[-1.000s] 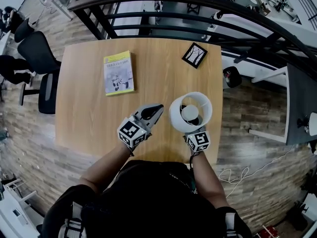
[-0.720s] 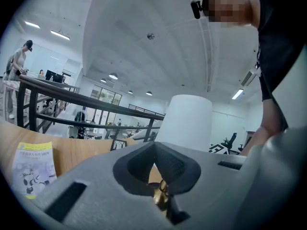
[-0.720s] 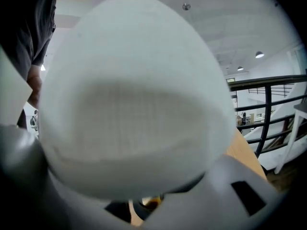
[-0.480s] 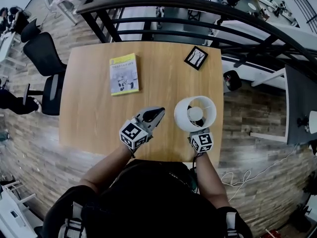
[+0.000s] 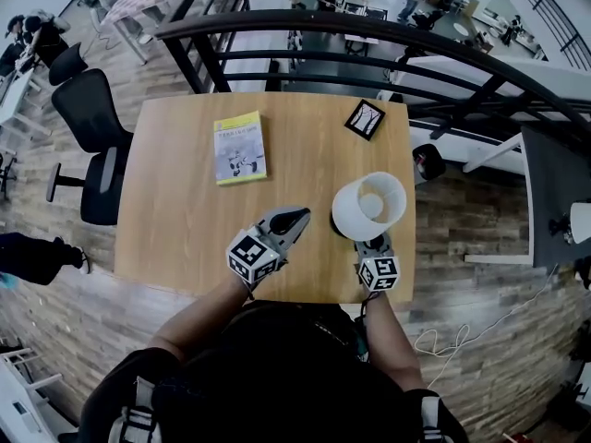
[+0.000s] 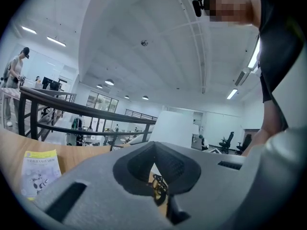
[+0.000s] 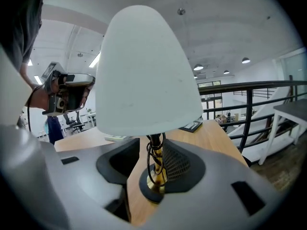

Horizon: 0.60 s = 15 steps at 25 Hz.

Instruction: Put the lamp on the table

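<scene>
Open tabletop (image 5: 185, 220) between book (image 5: 240, 148) and lamp (image 5: 368, 207)

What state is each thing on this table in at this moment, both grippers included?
lamp: upright on its base on the table, cord wound round its stem.
right gripper: open, jaws have just been opening; the stem stands between them, not pinched.
left gripper: shut, empty.
booklet: closed, lying flat, cover up.
picture frame: lying flat, face up.
</scene>
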### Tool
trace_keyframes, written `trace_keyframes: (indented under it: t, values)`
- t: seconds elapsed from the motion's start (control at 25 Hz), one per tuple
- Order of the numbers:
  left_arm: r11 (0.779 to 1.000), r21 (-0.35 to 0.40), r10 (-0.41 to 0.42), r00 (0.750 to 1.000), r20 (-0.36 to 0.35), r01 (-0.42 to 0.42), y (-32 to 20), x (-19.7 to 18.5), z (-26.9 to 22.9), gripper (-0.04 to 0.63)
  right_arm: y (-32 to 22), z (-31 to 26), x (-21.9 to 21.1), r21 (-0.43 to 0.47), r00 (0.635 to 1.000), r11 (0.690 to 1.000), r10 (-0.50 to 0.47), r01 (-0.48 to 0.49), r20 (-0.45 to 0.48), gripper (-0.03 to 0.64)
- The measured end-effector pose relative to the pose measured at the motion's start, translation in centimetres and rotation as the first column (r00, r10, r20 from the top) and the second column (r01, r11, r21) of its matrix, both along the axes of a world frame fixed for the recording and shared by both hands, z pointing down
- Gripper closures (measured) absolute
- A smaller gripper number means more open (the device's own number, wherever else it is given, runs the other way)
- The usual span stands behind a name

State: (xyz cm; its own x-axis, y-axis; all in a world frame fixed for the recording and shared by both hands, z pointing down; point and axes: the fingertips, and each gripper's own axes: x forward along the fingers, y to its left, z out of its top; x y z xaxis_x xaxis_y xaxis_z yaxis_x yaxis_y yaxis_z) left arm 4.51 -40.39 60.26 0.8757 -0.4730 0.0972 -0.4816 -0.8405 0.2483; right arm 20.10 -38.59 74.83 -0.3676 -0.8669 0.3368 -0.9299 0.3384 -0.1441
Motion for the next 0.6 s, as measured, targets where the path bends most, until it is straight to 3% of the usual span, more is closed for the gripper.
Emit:
trace_keyframes:
  t: [0.16,0.48,0.6]
  values:
    - [1.000,0.022,0.015,1.000,-0.013,-0.015,1.1,-0.7,-1.2,0.588,1.7,-0.8,-0.6,0.002,1.000,1.000,0.030,-0.030,-0.005,0.468]
    - [0.998,0.053,0.038,0.998,-0.043,-0.036,3.9,-2.1,-3.4,0.588,5.9,-2.9,-1.7,0.005,0.997,0.998,0.069,-0.068,-0.024,0.581]
    - [0.997,0.062,0.043,0.997,-0.065,-0.039,4.8,-2.4,-4.0,0.588,7.4,-3.9,-2.2,0.008,0.997,0.998,0.069,-0.069,-0.021,0.595]
